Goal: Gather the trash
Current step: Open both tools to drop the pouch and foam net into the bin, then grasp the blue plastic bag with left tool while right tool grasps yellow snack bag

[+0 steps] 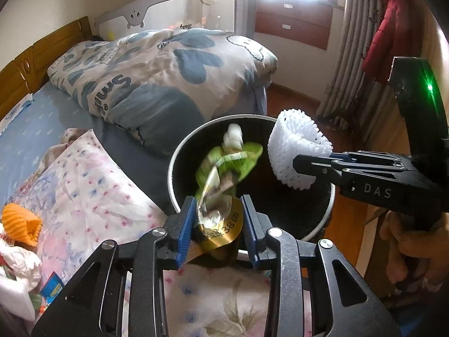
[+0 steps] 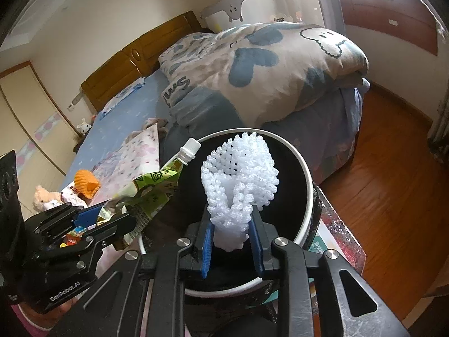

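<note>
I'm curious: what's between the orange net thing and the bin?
The pink floral cloth lies between the orange foam net and the bin, clearest in the left wrist view.

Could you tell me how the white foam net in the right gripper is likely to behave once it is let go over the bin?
The foam net is likely very light, so it may drift. It bunches where the right gripper pinches it, so it is probably soft and springy. It hangs over the bin.

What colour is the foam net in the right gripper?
White foam net, clearest in the right wrist view.
</note>
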Tool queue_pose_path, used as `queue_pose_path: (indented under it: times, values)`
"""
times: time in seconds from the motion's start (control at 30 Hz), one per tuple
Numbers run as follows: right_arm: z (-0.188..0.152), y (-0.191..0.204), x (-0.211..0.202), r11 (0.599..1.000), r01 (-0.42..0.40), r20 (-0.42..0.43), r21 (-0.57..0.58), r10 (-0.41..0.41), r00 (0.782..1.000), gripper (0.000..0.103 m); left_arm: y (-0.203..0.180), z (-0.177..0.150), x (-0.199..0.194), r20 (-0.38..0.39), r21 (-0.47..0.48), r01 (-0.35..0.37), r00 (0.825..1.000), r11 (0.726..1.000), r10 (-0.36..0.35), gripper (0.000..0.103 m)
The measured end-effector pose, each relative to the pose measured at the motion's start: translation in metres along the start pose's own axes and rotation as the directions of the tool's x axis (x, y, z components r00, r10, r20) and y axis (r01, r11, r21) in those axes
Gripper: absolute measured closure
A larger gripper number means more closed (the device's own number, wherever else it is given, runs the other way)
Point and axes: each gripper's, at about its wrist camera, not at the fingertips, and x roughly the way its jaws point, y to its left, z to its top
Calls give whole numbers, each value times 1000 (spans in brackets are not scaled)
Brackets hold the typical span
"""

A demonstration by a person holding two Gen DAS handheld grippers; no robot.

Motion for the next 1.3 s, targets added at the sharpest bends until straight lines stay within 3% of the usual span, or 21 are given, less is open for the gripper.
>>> queue_pose_path:
  times: [0.1,0.17,0.2,0.23,0.27,0.43,0.63,0.97,1.3]
  values:
    - [2,-1,3,1000,9,-6,-2,-9,1000,71,-1,0,-3,7,-9,2,1000,1000,-2,58]
    - [3,-2,2,1000,11,-3,4,-11,1000,62,1,-2,-8,20,-18,2,1000,1000,-2,40]
    - [3,-3,1,1000,10,-2,9,-10,1000,58,2,-4,-12,29,-24,-5,1000,1000,6,36]
    - [2,-3,0,1000,7,1,15,-7,1000,46,3,-6,-15,35,-30,-10,999,1000,11,32]
    - [1,-3,-2,1000,3,10,21,-4,1000,40,6,-10,-19,39,-44,-10,999,999,12,32]
    - [-8,4,-13,999,-10,46,40,8,999,37,22,-39,-42,54,-137,7,999,991,0,30]
    - [-31,31,-25,998,-46,88,38,43,995,26,37,-78,-74,80,-197,-5,997,980,21,29]
    - [-65,87,-38,993,-119,110,5,117,987,20,71,-140,-124,110,-279,-60,989,958,94,29]
    - [-98,141,-27,983,-178,56,-52,181,982,18,108,-188,-157,110,-368,-114,980,923,165,29]
